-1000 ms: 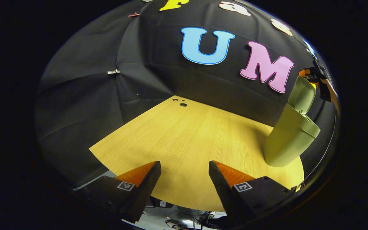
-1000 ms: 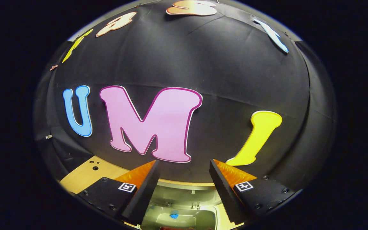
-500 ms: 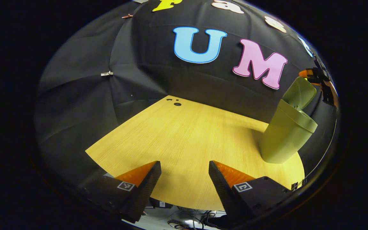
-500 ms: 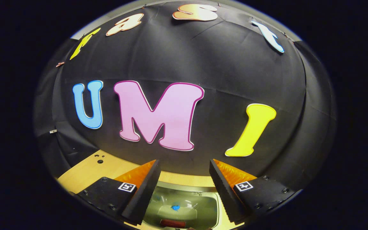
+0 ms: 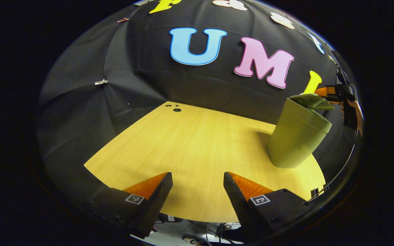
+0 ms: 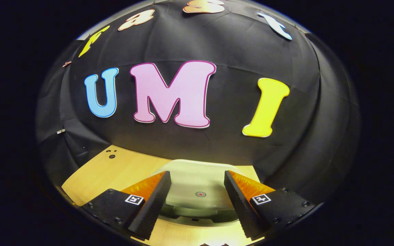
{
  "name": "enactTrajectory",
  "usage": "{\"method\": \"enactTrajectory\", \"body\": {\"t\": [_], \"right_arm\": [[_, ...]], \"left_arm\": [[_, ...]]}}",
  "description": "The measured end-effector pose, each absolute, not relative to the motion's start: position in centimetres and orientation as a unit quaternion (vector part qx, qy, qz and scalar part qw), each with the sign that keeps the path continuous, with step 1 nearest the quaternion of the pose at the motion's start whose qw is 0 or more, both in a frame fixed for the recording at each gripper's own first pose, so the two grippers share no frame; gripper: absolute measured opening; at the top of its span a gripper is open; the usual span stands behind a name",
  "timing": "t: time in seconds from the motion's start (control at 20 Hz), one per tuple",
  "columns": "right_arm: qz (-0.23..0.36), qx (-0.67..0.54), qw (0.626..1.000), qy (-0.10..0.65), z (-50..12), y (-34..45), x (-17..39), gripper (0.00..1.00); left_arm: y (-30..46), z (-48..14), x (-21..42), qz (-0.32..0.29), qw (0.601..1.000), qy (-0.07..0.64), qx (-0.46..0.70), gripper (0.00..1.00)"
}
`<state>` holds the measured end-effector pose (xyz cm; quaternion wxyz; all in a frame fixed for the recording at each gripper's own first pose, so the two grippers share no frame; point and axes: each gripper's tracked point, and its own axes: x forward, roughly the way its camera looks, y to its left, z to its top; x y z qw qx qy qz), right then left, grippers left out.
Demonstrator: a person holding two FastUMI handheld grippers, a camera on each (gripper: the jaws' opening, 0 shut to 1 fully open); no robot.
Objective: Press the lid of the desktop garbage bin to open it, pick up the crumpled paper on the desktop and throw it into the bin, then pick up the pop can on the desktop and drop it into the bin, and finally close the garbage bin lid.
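Standing upright at the desk's (image 5: pixel 197 143) right side, the green bin (image 5: pixel 296 140) has its lid (image 6: pixel 197 186) tilted, nearly shut. The right gripper (image 6: pixel 197 196) hovers over the lid, fingers spread and empty. The left gripper (image 5: pixel 197 194) hangs open and empty over the desk's near edge.

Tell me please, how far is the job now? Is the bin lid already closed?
Almost finished. The desktop carries just the bin, with no paper or can lying on it. The lid is nearly flat, but a dark gap under its front edge shows it is not latched. The right gripper hangs open above it; the left gripper is open, idle. What is left: pressing the lid shut.
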<state>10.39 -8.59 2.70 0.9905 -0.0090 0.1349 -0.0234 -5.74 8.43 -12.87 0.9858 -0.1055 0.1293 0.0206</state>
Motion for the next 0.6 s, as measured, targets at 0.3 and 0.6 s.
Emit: {"method": "enactTrajectory", "body": {"t": [0.3, 0.6], "right_arm": [[-0.032, 0.018, 0.985, 0.167, -1.4, -9.5, 8.6, 0.98], [-0.044, 0.021, 0.985, 0.166, -2.4, -9.3, 7.4, 0.99]], "left_arm": [[7.0, -12.7, -5.8, 0.005, 0.986, 0.134, -0.095, 0.96], [6.1, -12.8, -5.7, -0.010, 0.987, 0.138, -0.084, 0.96]]}}
